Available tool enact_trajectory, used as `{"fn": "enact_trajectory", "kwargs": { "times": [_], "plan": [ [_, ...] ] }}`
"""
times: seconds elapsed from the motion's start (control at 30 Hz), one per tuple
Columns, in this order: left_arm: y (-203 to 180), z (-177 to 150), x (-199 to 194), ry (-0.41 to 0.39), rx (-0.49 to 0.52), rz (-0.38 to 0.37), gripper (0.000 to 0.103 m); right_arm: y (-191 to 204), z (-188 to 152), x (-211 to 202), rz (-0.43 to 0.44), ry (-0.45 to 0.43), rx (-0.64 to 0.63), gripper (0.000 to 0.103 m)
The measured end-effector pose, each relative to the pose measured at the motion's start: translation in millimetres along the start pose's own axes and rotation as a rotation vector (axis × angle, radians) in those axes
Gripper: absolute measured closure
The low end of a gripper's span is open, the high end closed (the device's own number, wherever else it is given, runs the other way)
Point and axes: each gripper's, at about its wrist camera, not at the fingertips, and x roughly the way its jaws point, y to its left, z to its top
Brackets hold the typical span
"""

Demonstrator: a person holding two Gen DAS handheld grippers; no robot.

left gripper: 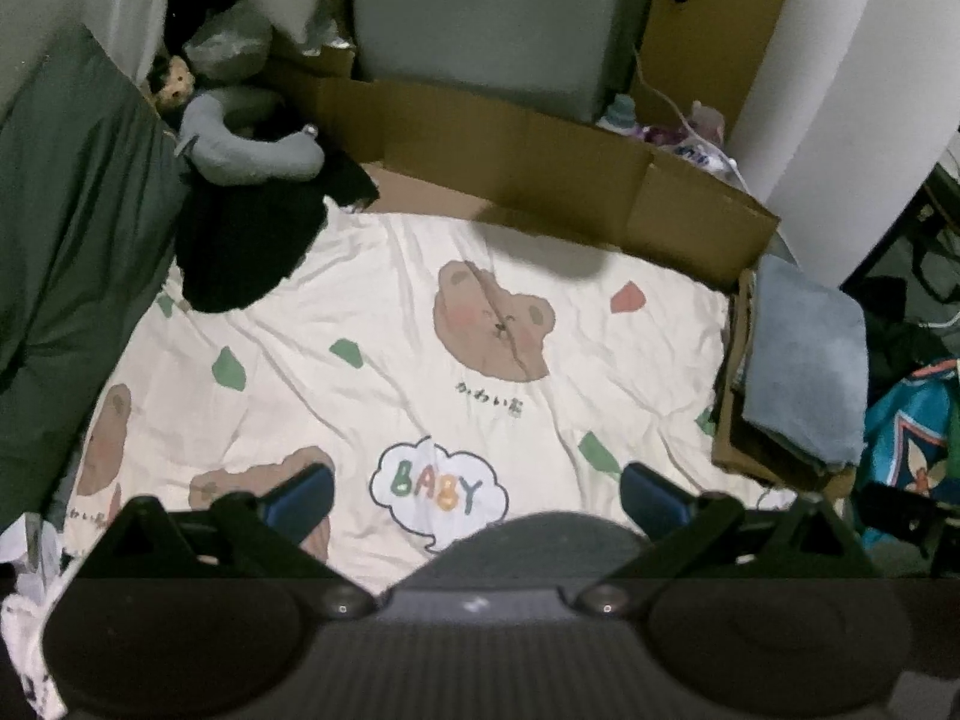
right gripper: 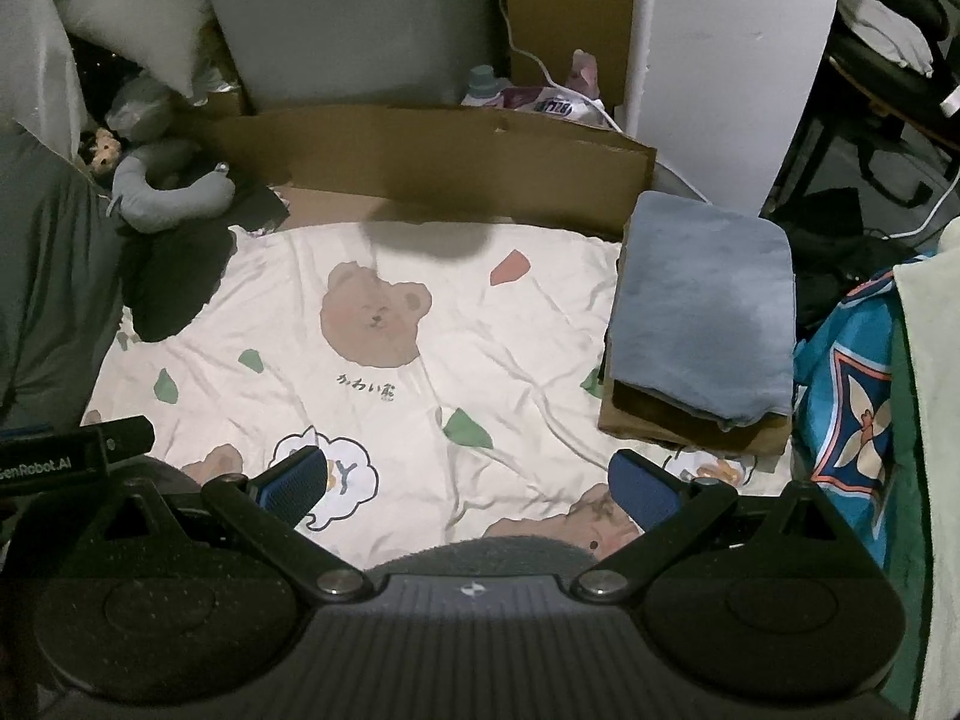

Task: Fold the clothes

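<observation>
Both claws, left claw [left gripper: 477,495] and right claw [right gripper: 468,483], hover spread wide and empty over the cream bear-print bedsheet [left gripper: 384,324], while a folded blue towel [right gripper: 708,306] tops the stack at the bed's right edge and a crumpled black garment [left gripper: 246,246] at the far left corner seems unfolded.

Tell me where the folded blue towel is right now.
The folded blue towel sits right of the bear-print sheet, atop a brown stack beside the cardboard.
</observation>
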Motion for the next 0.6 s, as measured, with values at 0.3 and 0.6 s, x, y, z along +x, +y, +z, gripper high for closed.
{"fn": "enact_trajectory", "kwargs": {
  "times": [0.3, 0.6],
  "plan": [
    [-4.8, -4.7, -2.4, 0.035, 0.017, 0.003, 0.001, -8.8, -0.7, 2.3, 0.024, 0.024, 0.019, 0.000],
    [-9.8, -8.0, -6.2, 0.029, 0.039, 0.020, 0.001, -12.3, -2.0, 4.0, 0.040, 0.034, 0.010, 0.000]
  ]
}}
